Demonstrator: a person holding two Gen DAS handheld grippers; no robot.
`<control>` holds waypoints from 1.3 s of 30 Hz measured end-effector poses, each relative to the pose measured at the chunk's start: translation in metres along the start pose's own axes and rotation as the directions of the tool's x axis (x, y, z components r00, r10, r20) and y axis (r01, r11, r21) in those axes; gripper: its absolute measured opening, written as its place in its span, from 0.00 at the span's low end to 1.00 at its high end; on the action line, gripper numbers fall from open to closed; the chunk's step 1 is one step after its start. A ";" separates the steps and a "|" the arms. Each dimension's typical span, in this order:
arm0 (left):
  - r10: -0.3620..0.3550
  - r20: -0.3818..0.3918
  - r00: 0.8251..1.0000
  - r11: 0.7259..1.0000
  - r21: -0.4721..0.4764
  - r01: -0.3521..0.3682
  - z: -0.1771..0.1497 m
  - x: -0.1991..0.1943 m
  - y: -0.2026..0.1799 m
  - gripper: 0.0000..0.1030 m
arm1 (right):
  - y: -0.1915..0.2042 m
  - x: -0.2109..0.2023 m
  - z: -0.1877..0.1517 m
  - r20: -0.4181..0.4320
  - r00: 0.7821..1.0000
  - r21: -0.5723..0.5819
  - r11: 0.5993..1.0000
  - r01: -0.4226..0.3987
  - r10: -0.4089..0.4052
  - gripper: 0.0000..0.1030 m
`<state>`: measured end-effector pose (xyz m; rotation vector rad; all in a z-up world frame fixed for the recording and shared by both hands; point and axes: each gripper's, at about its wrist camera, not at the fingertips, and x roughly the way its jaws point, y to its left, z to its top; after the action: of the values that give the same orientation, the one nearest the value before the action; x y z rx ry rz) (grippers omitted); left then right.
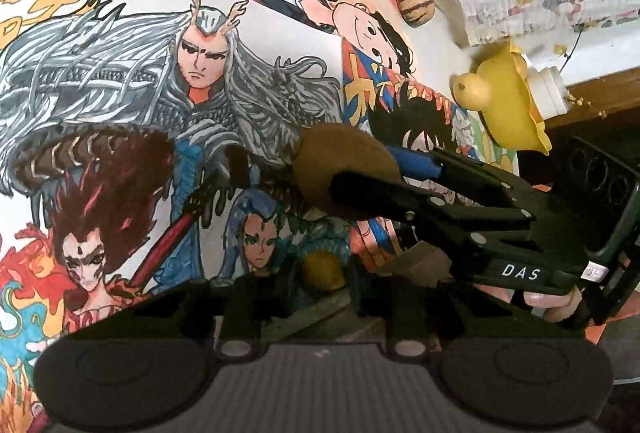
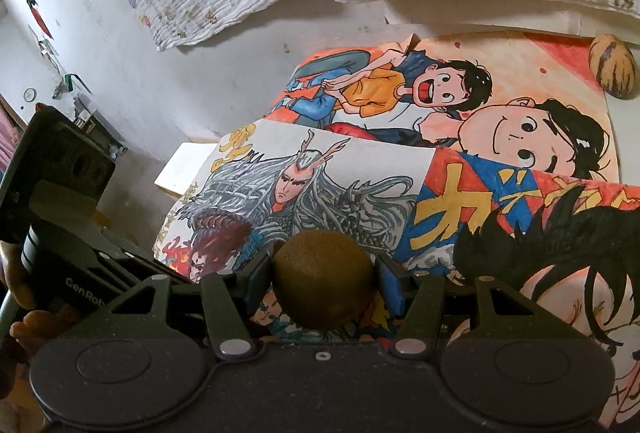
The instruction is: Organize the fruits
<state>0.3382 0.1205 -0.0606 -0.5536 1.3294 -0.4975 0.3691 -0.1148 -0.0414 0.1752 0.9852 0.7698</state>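
The right hand-held gripper (image 2: 324, 285) clamps a kiwi (image 2: 323, 283) across its middle, above the drawings (image 2: 480, 193). It looks soft and fuzzy, so light pressure should do. The left hand-held gripper (image 1: 320, 269) is closed on a small yellow fruit (image 1: 320, 269). Farther off, a striped melon (image 2: 611, 67) sits near the edge; open room lies between.

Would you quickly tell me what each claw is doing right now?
Left claw: shut on a small yellow fruit, partly hidden.
Right claw: shut on the kiwi.
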 end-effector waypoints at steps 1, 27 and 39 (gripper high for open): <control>0.001 0.003 1.000 1.000 0.002 -0.001 0.000 0.000 0.000 0.27 | 0.000 0.000 0.000 0.001 1.000 0.001 1.000 0.001 -0.001 0.57; -0.010 0.056 0.998 0.999 -0.039 0.012 -0.003 -0.014 0.015 0.26 | -0.010 -0.006 -0.002 0.019 1.000 0.042 0.999 0.009 -0.010 0.57; 0.071 0.127 0.989 0.997 0.023 -0.074 -0.004 -0.027 0.015 0.28 | 0.011 -0.008 -0.010 0.056 0.994 -0.156 0.982 0.106 -0.098 0.57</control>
<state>0.3302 0.1487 -0.0507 -0.5041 1.2158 -0.4135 0.3527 -0.1141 -0.0365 0.0052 0.8765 0.7428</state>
